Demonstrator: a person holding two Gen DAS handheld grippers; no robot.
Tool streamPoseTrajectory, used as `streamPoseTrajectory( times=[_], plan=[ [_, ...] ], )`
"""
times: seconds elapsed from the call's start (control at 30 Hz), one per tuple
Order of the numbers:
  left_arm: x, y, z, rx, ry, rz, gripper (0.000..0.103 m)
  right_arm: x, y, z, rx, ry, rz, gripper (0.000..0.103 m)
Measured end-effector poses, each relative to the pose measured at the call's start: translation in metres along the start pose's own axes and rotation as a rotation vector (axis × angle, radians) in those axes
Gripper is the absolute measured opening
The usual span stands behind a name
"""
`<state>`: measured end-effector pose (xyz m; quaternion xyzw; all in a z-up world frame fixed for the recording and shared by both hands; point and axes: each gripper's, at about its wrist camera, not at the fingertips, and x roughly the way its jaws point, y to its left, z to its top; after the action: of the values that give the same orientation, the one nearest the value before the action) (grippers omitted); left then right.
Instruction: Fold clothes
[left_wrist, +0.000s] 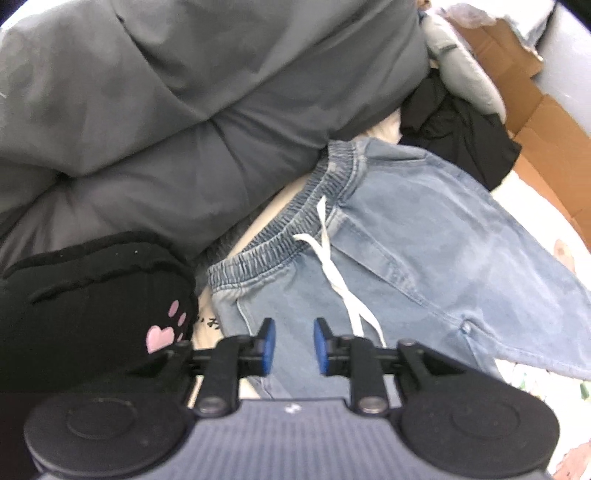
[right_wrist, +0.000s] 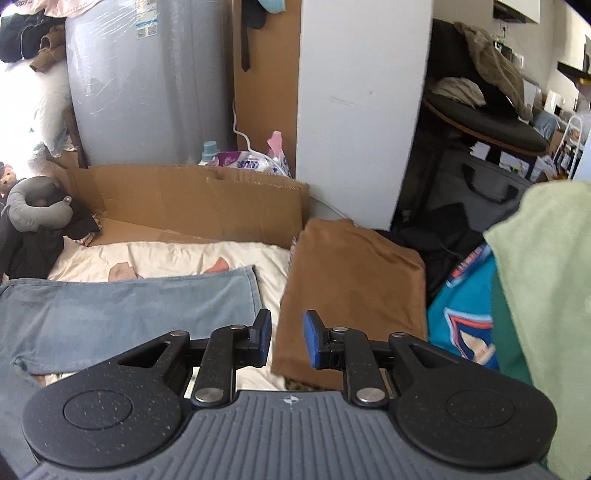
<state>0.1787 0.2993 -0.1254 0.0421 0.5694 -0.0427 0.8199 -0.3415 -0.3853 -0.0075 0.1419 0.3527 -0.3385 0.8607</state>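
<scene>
- Grey duvet (left_wrist: 192, 110): fills the upper left and centre of the left wrist view, bunched in heavy folds; its lower edge meets the waistband of the jeans.
- Light-blue jeans (left_wrist: 424, 240): spread flat on the cream sheet (right_wrist: 177, 254), centre to right of the left wrist view, elastic waistband toward the duvet. One leg (right_wrist: 122, 306) extends across the left of the right wrist view.
- Cardboard sheets (right_wrist: 192, 199): stand along the far edge of the sheet, centre of the right wrist view.
- Brown folded garment (right_wrist: 351, 288): lies right of centre in the right wrist view, just beside the leg end.
- Black garment with pink paw print (left_wrist: 92, 306): lower left of the left wrist view, beside the waistband.
- Left gripper (left_wrist: 294, 347): released, blue pads apart, empty, above the jeans below the waistband.
- Right gripper (right_wrist: 286, 339): released, pads apart, empty, over the gap between leg and brown garment.
- White drawstring (left_wrist: 340, 273): trails from the waistband down toward the left gripper's right pad.
</scene>
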Motion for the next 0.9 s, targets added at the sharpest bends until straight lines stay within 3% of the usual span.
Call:
streamPoseTrajectory(
  times=[0.1,0.37,0.53,0.9],
  plan=[
    [-0.009,-0.002,-0.003,0.004,0.004,0.012,0.031,-0.015,-0.01,-0.012,-0.009,0.011,0.015,0.037],
    [-0.016,-0.011,-0.013,0.007,0.022,-0.007,0.034,-0.052,-0.036,-0.045,-0.03,0.045,0.055,0.037],
    [-0.003,-0.019,-0.022,0.011,0.032,-0.029,0.046,-0.052,-0.023,-0.083,-0.007,0.09,0.097,0.037],
    [0.027,-0.019,-0.042,-0.001,0.097,-0.035,0.048,-0.035,0.013,-0.16,0.024,0.199,0.136,0.041]
  ],
)
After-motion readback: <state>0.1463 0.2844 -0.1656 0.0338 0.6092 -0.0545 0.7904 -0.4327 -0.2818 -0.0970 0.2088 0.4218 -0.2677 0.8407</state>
